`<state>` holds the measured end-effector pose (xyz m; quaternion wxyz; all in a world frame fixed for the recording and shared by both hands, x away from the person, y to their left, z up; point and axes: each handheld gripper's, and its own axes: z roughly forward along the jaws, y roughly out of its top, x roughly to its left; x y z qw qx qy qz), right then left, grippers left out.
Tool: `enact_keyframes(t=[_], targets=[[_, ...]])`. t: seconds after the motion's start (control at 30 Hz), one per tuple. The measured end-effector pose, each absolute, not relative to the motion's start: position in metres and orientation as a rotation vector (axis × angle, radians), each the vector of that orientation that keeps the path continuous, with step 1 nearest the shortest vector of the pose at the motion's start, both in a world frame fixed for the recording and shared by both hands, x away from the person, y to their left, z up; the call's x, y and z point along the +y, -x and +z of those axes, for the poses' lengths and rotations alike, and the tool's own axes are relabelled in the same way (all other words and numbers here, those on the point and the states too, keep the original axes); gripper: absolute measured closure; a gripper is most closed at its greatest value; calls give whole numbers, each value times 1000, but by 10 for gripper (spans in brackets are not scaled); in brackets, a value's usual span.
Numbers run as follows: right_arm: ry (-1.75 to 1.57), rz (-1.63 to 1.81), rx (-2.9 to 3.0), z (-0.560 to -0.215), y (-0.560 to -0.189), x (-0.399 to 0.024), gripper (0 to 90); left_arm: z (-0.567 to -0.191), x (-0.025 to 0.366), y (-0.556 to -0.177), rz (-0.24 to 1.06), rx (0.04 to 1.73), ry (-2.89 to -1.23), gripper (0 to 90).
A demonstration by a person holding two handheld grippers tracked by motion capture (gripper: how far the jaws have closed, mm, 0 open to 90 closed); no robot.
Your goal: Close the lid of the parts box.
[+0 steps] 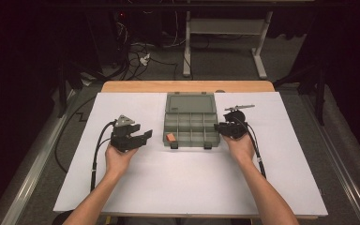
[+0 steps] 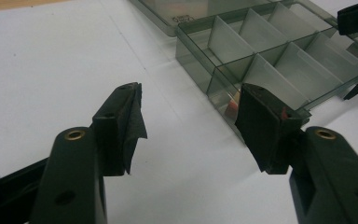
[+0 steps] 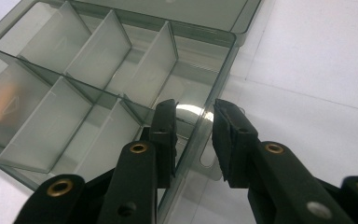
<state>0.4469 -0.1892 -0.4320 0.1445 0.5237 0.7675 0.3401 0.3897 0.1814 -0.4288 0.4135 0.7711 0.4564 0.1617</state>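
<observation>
High view: a grey compartment box (image 1: 191, 125) is seen open, mid-counter (image 1: 192, 187). The right tool (image 1: 225, 127), jaws parted, straddles the box's right wall ungripped; the left tool (image 1: 145, 137) is held released, well left of it

Embossed marking: seen on the lid of the compartment box (image 2: 279, 56) near its hinge edge, in the left gripper view, too small and blurred to be read
Other text, labels, brands, numbers, signs: none can be read on anything in the pictures
</observation>
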Motion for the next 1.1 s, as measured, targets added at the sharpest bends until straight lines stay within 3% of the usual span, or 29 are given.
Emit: enact_keyframes(t=[1.1], targets=[[-1519,964,2231,-431,-449,-189,705,-424,156,-439,345,1160,-1923,444]])
